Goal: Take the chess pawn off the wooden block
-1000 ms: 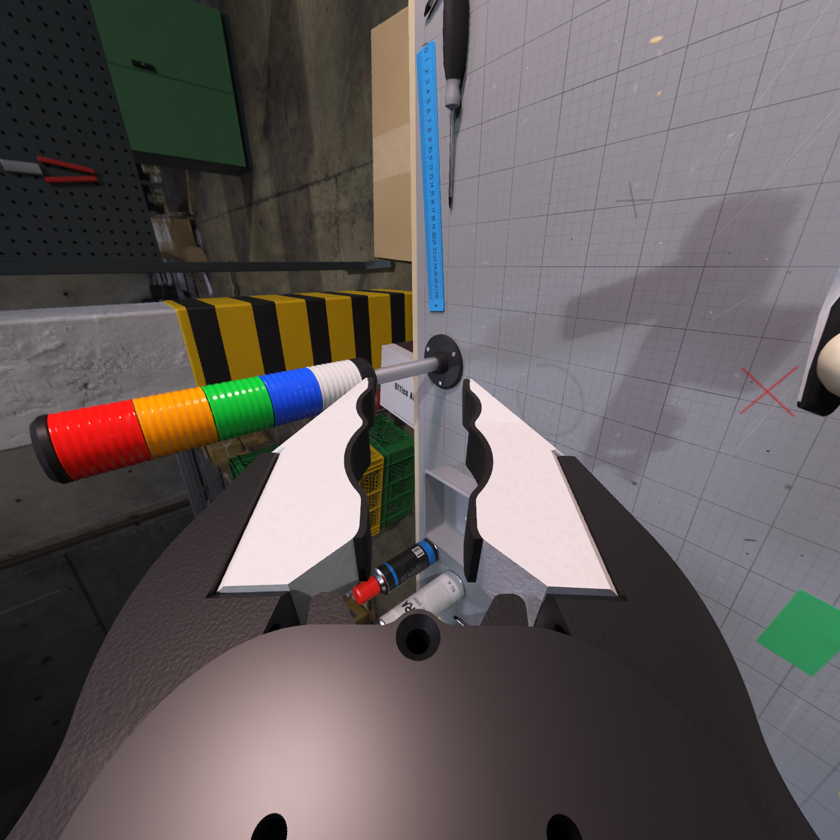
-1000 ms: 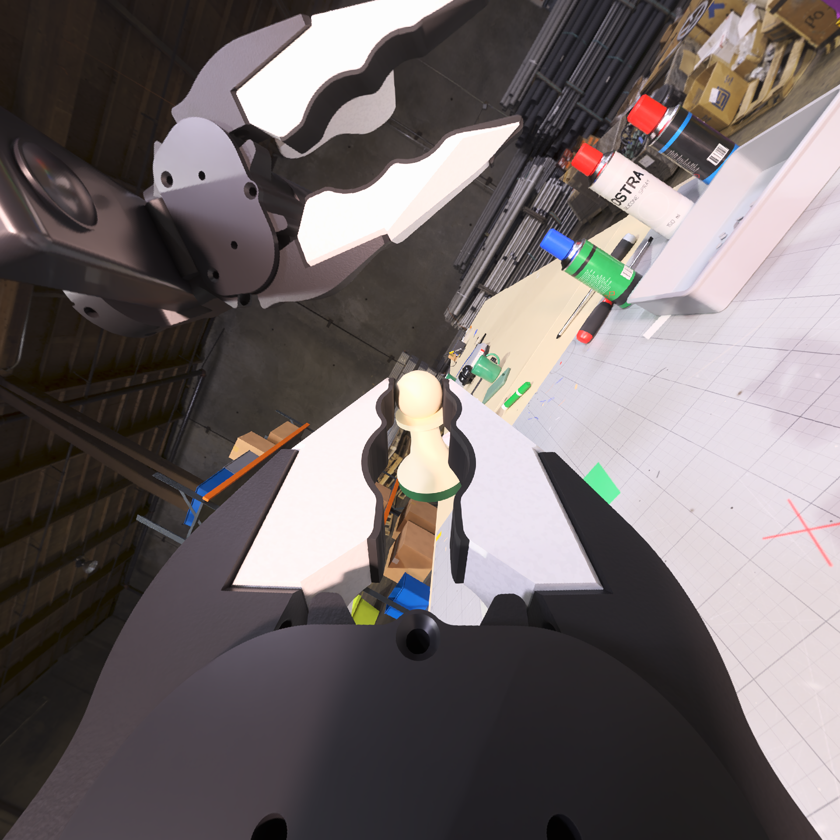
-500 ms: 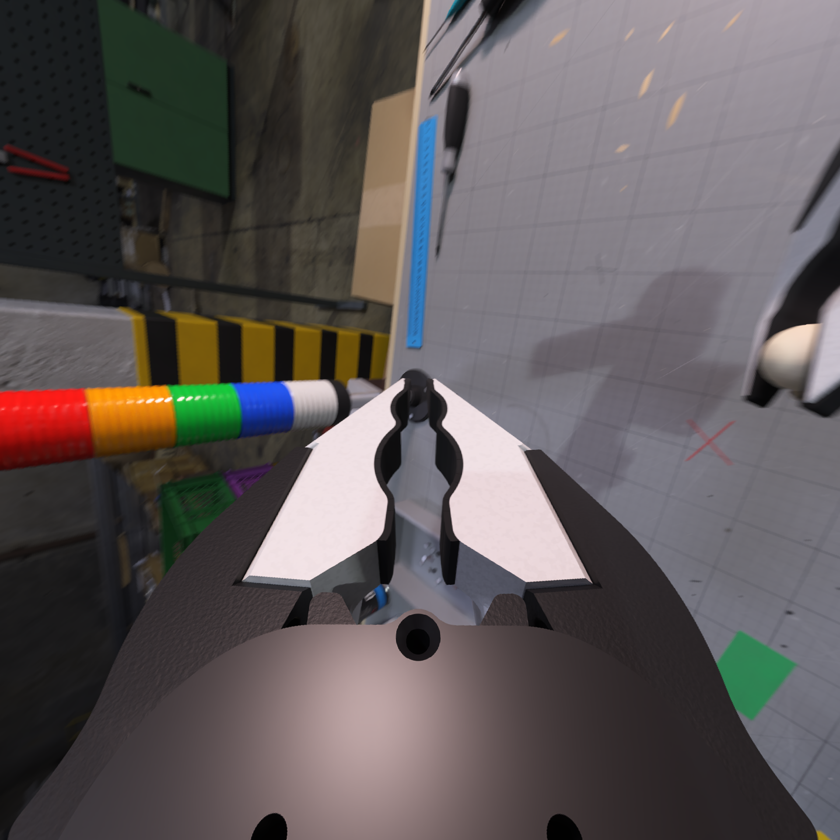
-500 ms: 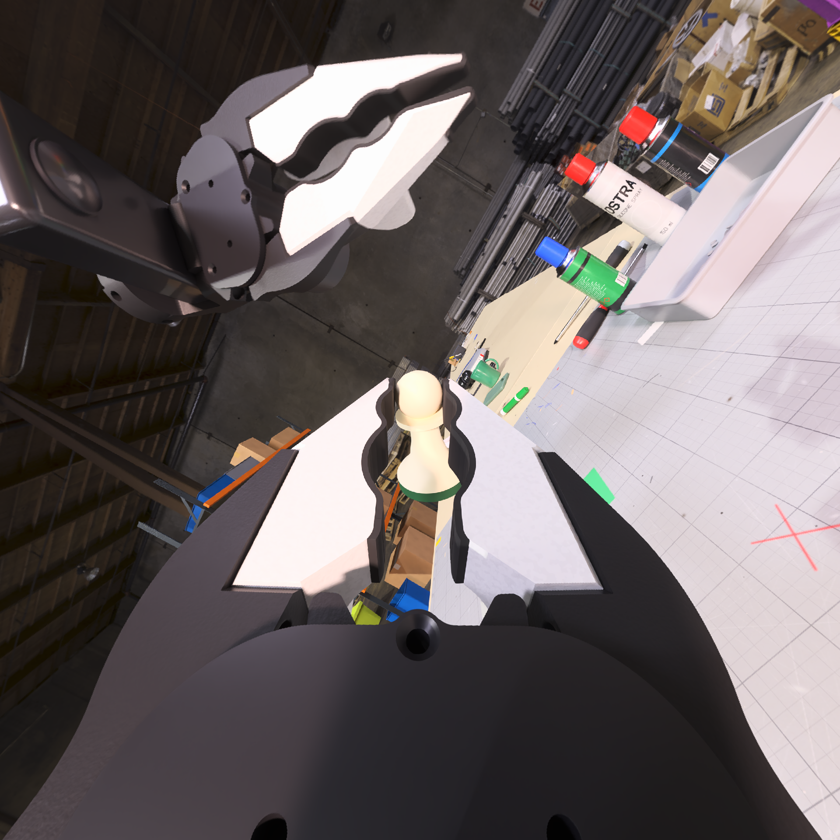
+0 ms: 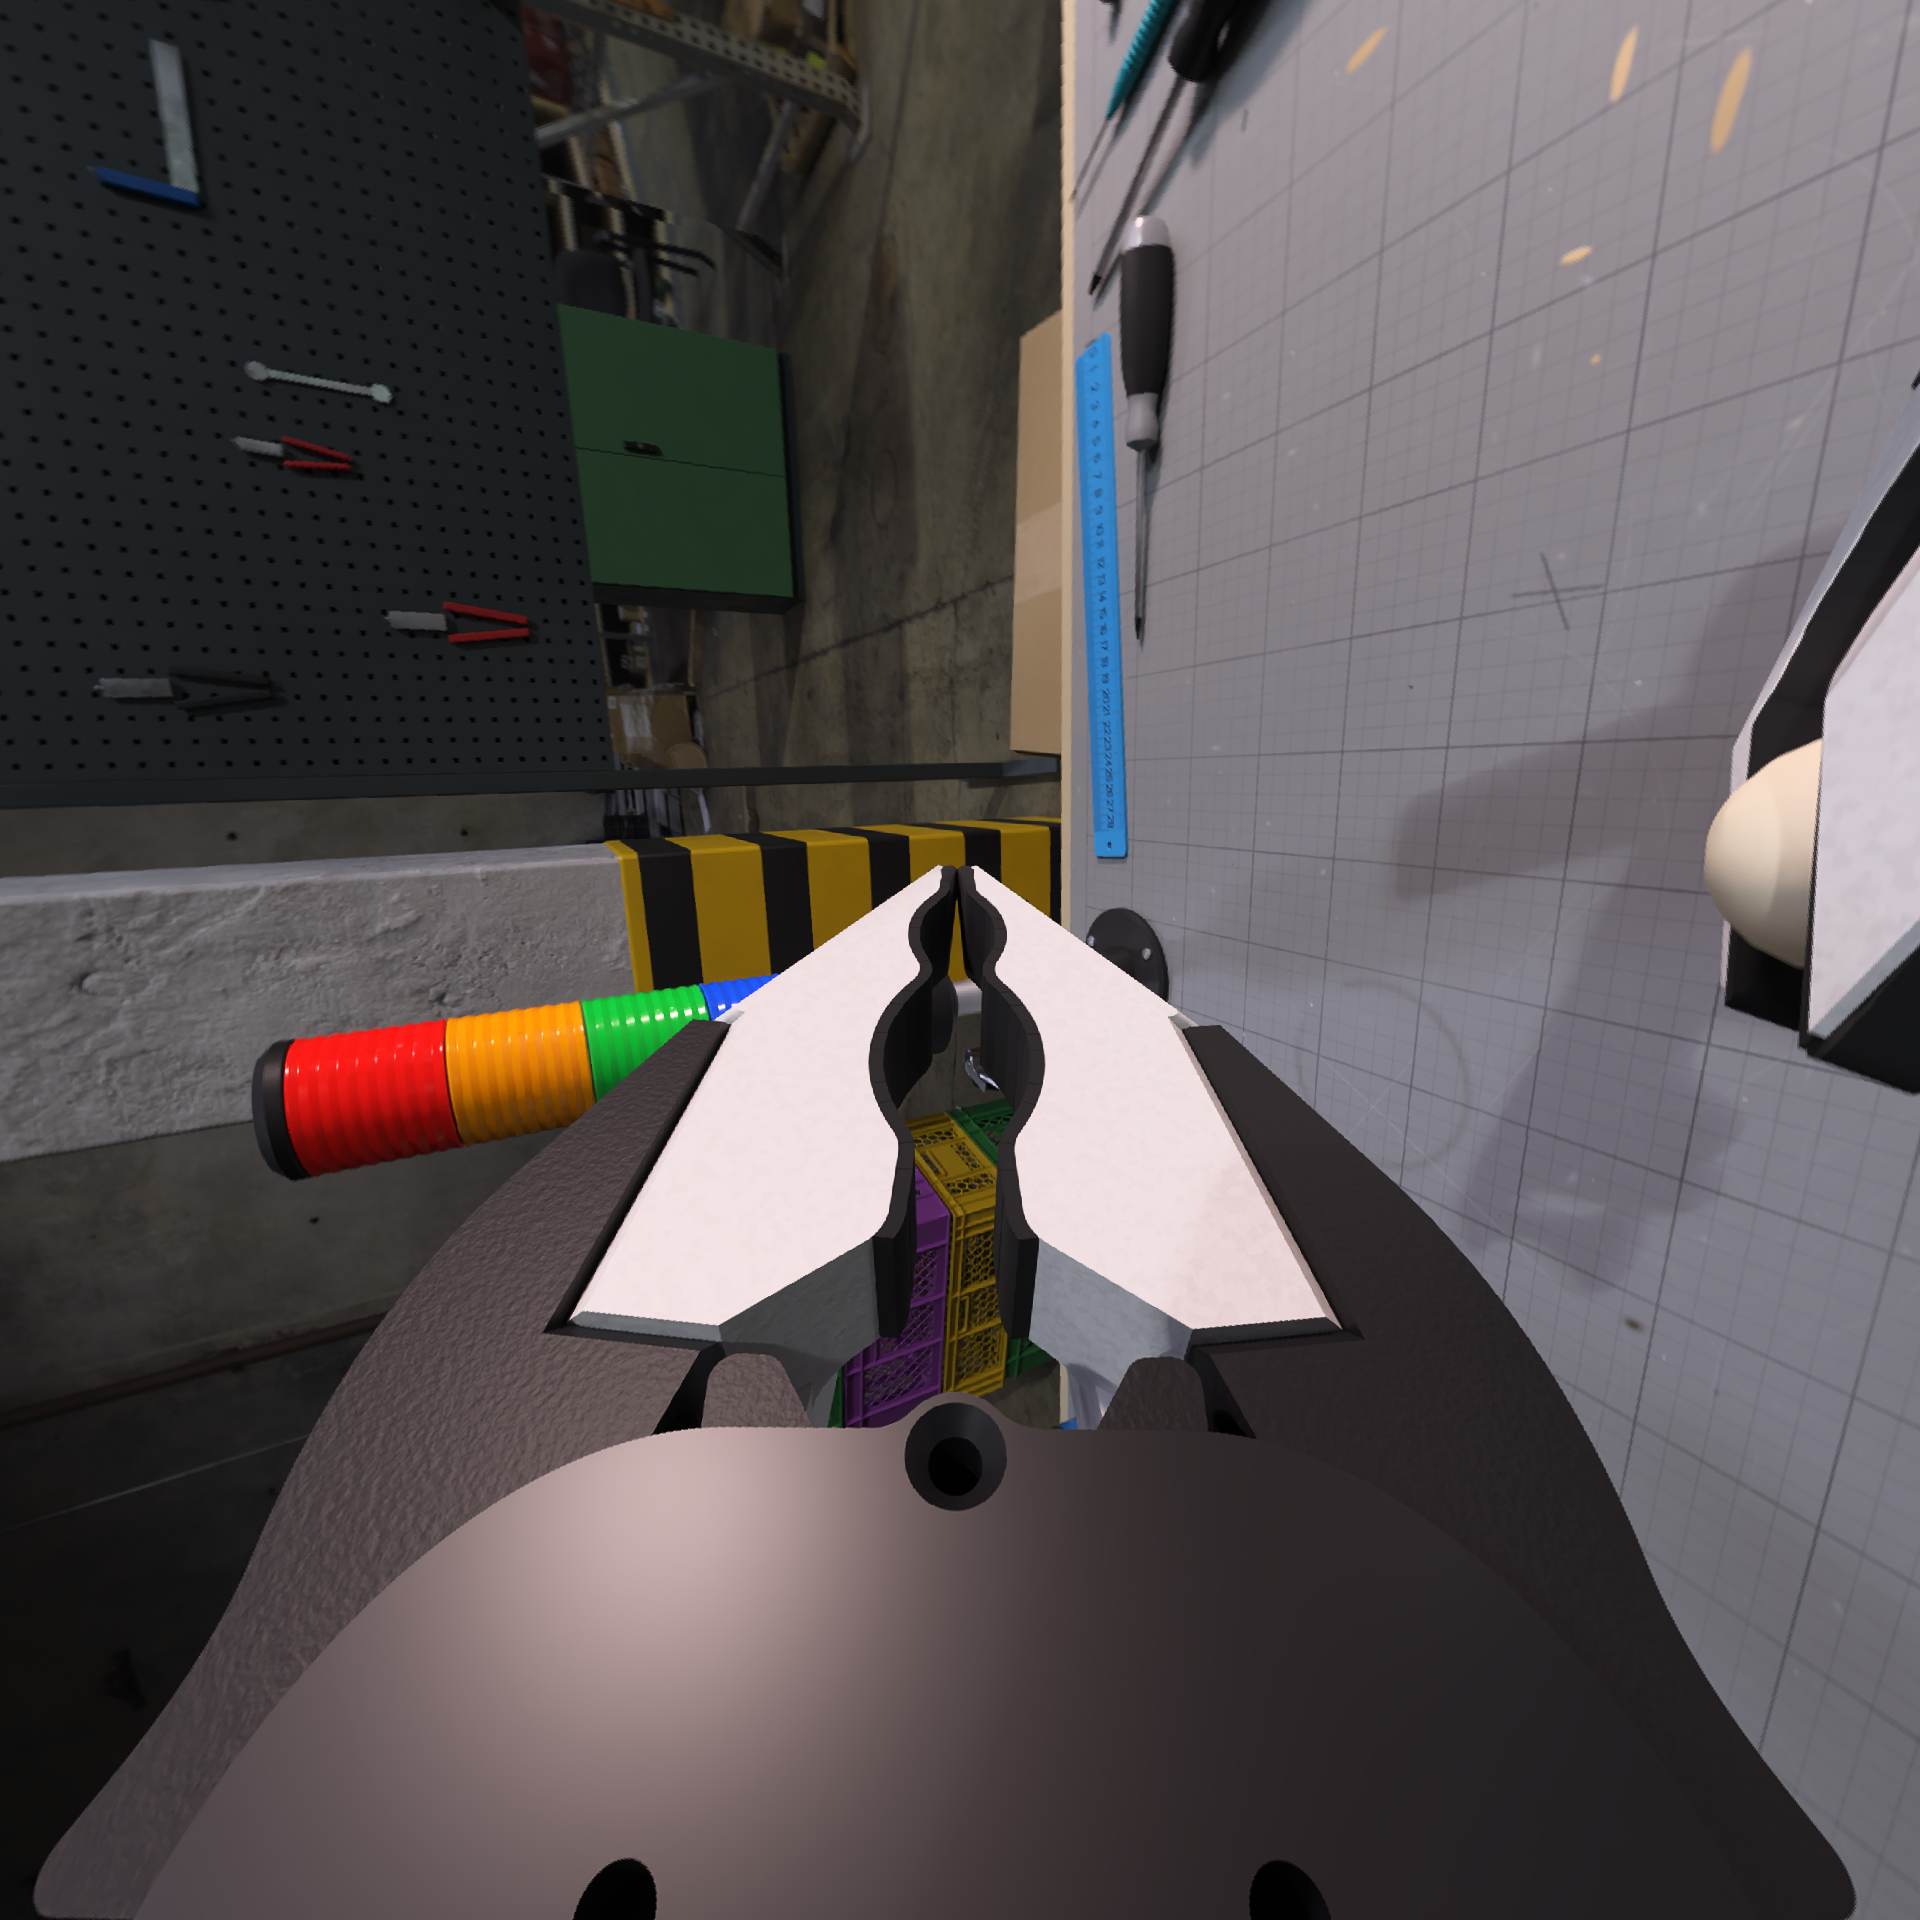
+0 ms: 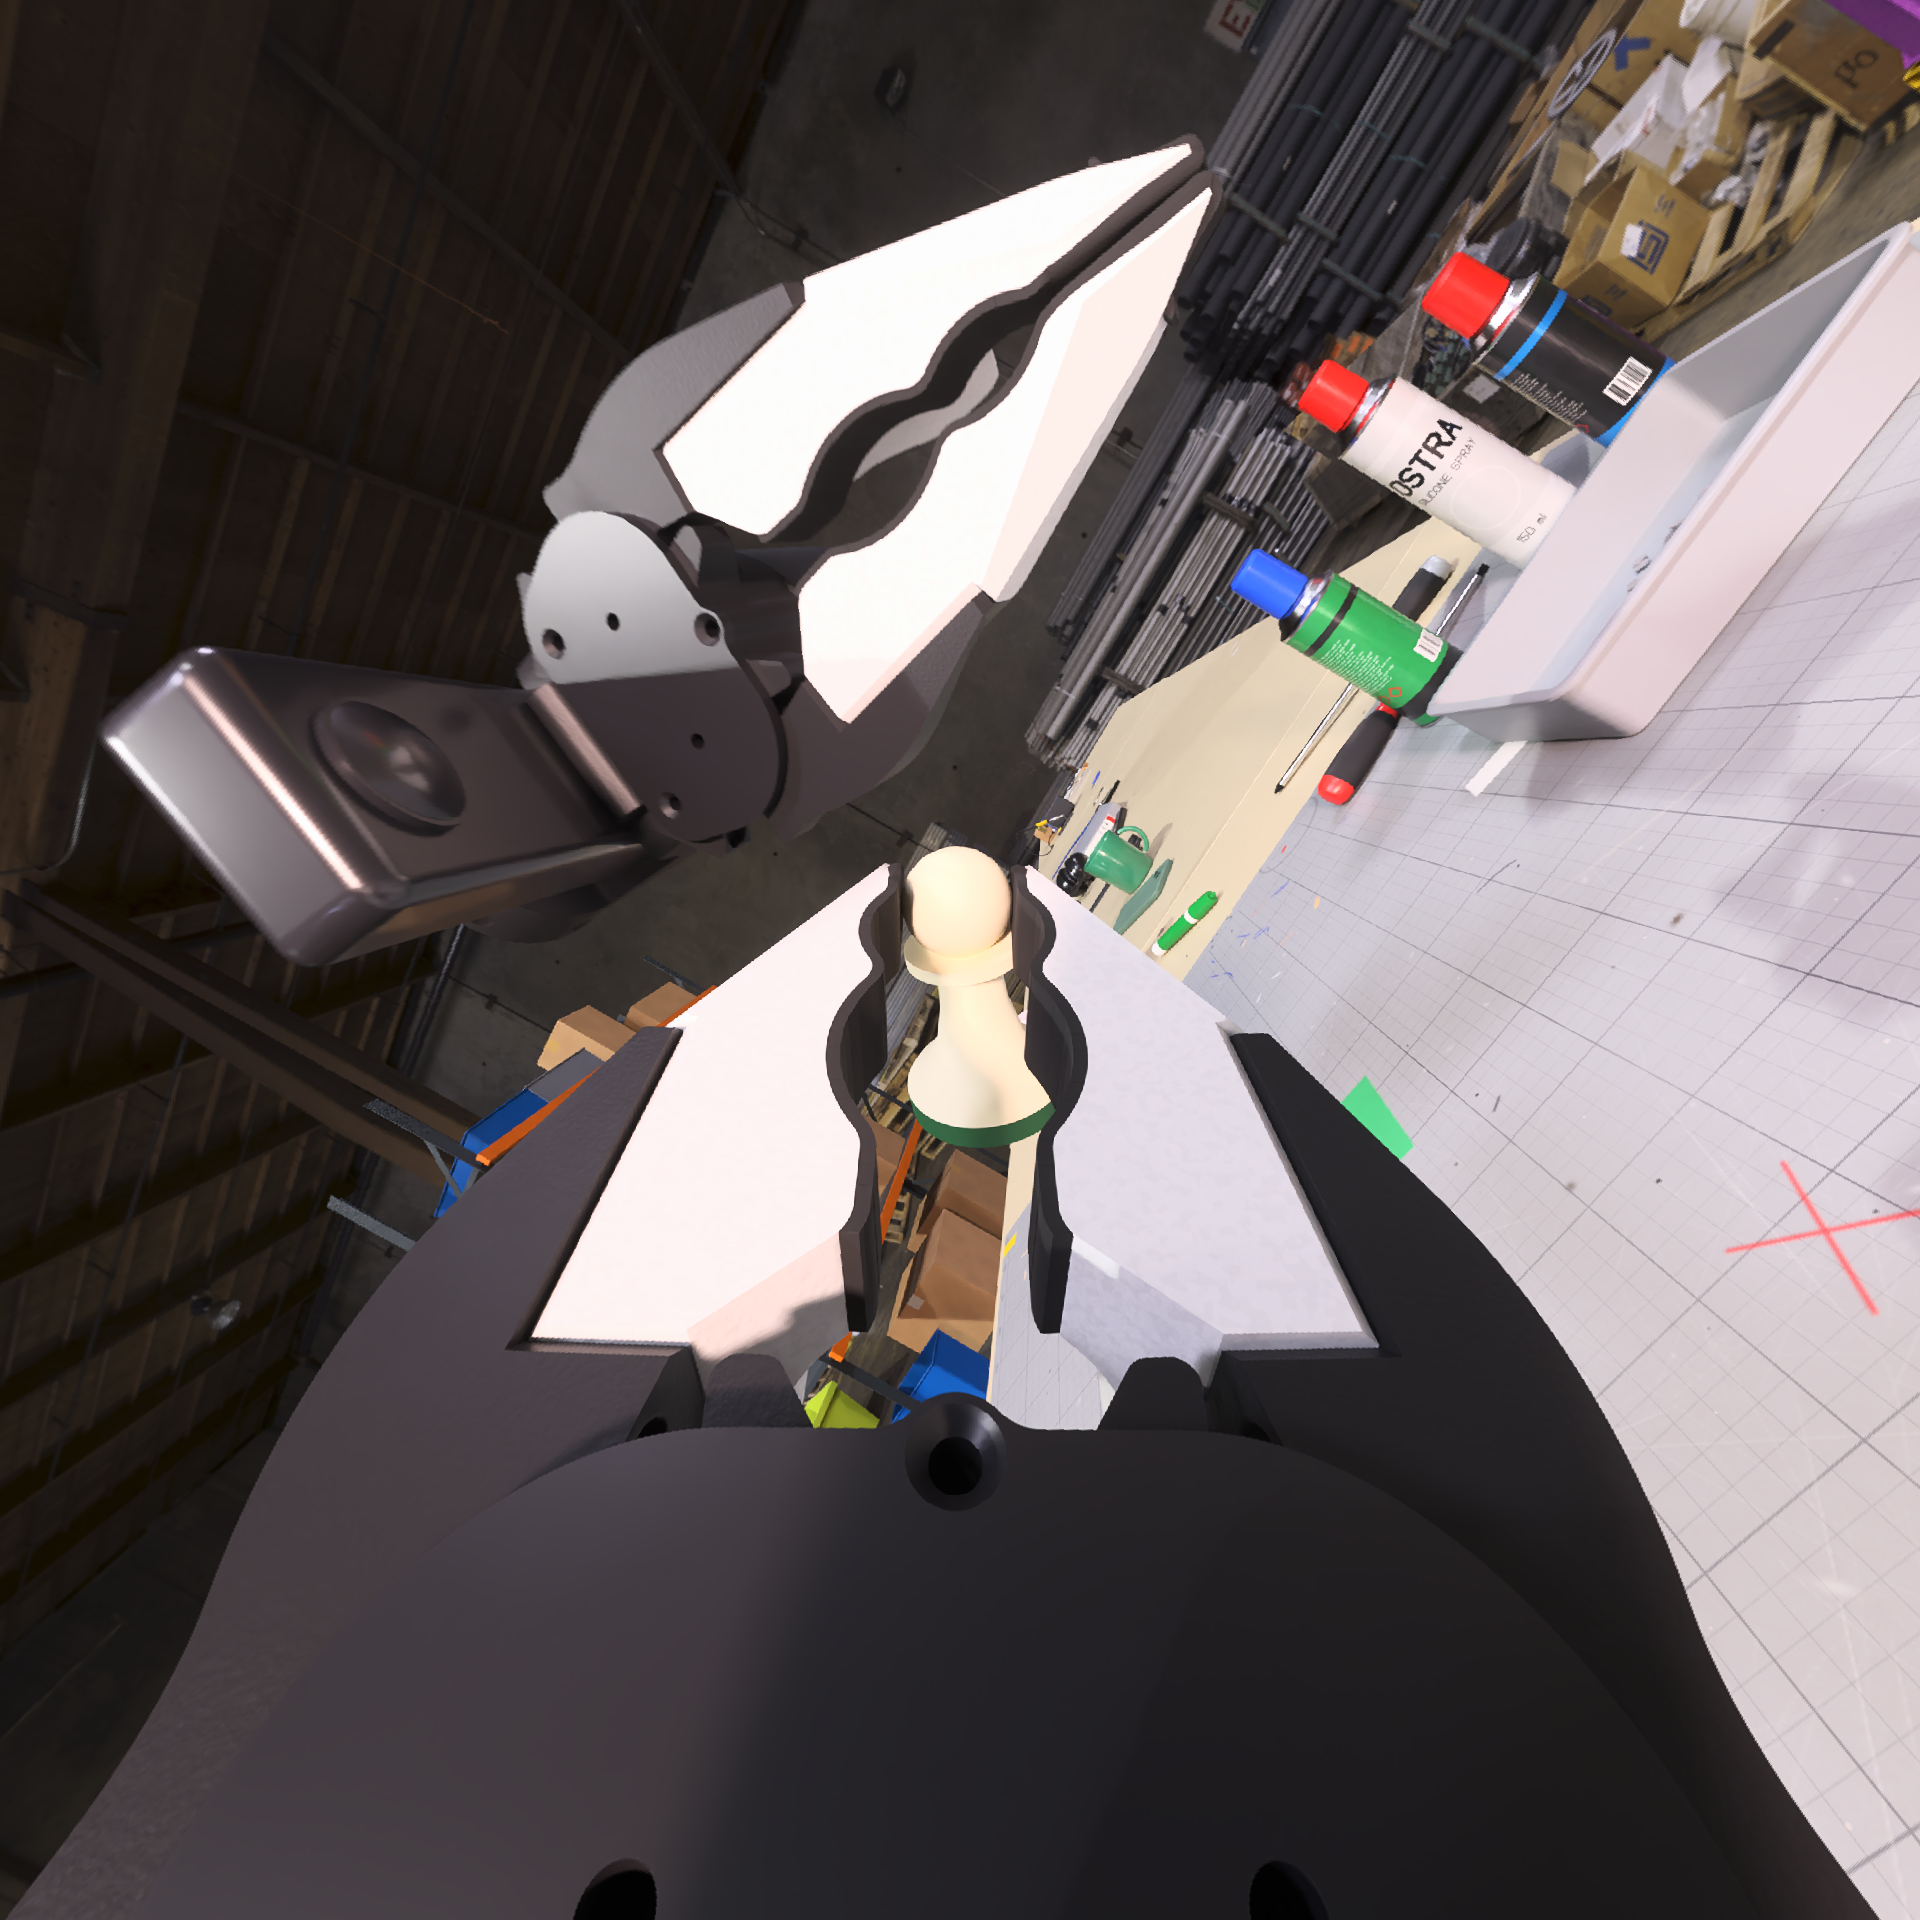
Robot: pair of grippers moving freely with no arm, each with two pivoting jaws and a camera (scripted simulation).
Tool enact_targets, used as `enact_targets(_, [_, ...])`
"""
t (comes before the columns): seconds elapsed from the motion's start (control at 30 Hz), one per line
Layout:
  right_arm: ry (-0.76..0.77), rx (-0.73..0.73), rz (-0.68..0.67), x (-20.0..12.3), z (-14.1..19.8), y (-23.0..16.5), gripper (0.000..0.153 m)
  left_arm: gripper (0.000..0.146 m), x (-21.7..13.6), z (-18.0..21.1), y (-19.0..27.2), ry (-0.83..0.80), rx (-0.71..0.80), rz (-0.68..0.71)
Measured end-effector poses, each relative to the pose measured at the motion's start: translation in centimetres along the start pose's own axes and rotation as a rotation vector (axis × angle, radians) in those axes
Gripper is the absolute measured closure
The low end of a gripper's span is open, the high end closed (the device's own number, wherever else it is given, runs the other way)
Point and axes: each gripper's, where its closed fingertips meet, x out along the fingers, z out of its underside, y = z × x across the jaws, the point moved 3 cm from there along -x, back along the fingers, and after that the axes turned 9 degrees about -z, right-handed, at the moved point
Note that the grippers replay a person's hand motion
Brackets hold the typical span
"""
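The right hand-held gripper (image 6: 956, 914) is pinching a cream chess pawn (image 6: 961, 997) between its scalloped black finger linings, the pawn's round head sitting up at the fingertips and its flared, green-edged base lying deeper in the cavity. The pawn is hanging clear of the pale gridded worktop (image 6: 1621, 1039), with no wooden block showing in either view.

The left hand-held gripper (image 5: 958, 878) is carrying nothing, its white wedge-shaped fingers pressed together at the tips; in the right wrist view it is hovering above and to the left, showing its metallic camera housing and pointed fingers (image 6: 935, 343).

In the left wrist view, the pawn's smooth rounded head (image 5: 1761, 852) is peeking out at the right edge between the other gripper's fingers. A ribbed cylinder banded red, orange, green and blue (image 5: 468, 1081) is jutting from a round black mount (image 5: 1127, 951), beside a blue ruler (image 5: 1099, 592) and a black-handled screwdriver (image 5: 1143, 384).

Farther along the worktop, three spray cans (image 6: 1455, 468), two red-capped and one blue-capped, are standing next to a shallow white tray (image 6: 1714, 499). A flat green square (image 6: 1377, 1117) and a thin red cross (image 6: 1823, 1236) are marking the grid.
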Motion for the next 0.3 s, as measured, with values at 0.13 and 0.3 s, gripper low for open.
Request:
enact_targets(0.13, [0.005,0.004,-0.006,-0.1,-0.1,0.0,0.133,0.146,-0.2,0.9,0.0,0.008,-0.062,-0.057])
enact_targets(0.3, [0.013,0.017,-0.018,-0.1,-0.2,0.1,0.133,0.146,-0.3,2.1,-0.4,-0.027,-0.054,-0.184])
